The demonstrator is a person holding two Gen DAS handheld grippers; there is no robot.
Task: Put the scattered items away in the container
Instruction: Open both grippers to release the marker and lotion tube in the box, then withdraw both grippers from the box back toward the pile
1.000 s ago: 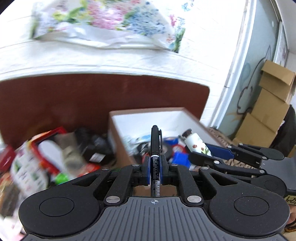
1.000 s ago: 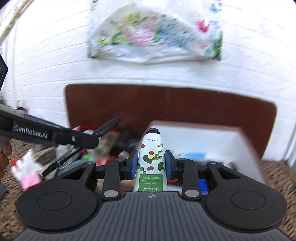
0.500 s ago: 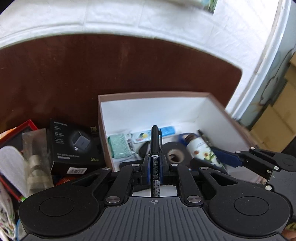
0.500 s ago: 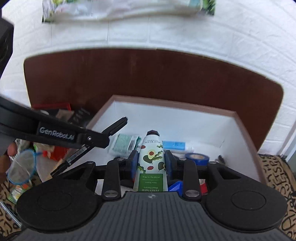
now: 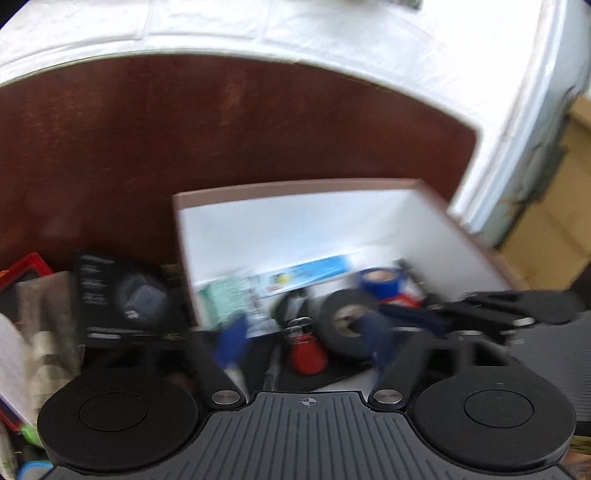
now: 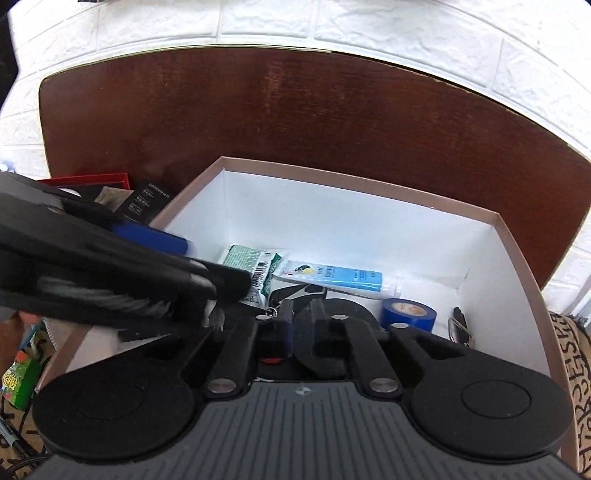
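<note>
A white brick wall (image 6: 406,26) backs a dark brown board (image 6: 314,110), and against that board stands an open box (image 6: 369,192) with a brown rim and white inside. To the left of the box lie scattered things: a red-edged packet (image 6: 92,180), a black carton (image 5: 122,295) touching the box's left wall, and a green packet (image 6: 16,384) at the near left. Inside the box, from left to right, lie a green-and-white sachet (image 6: 255,262), a blue-and-white tube (image 6: 340,275), a black roll of tape (image 5: 347,325) and a blue roll of tape (image 6: 408,314), with a red thing (image 5: 306,354) near the front. The left gripper (image 5: 303,343) reaches into the box from the left, tilted downward; its jaws have just been opening and now stand wide, nothing pinched between them. The right gripper (image 6: 301,332) points down into the box too; its jaws have just been closing, a narrow gap remains, and nothing shows between them.
</note>
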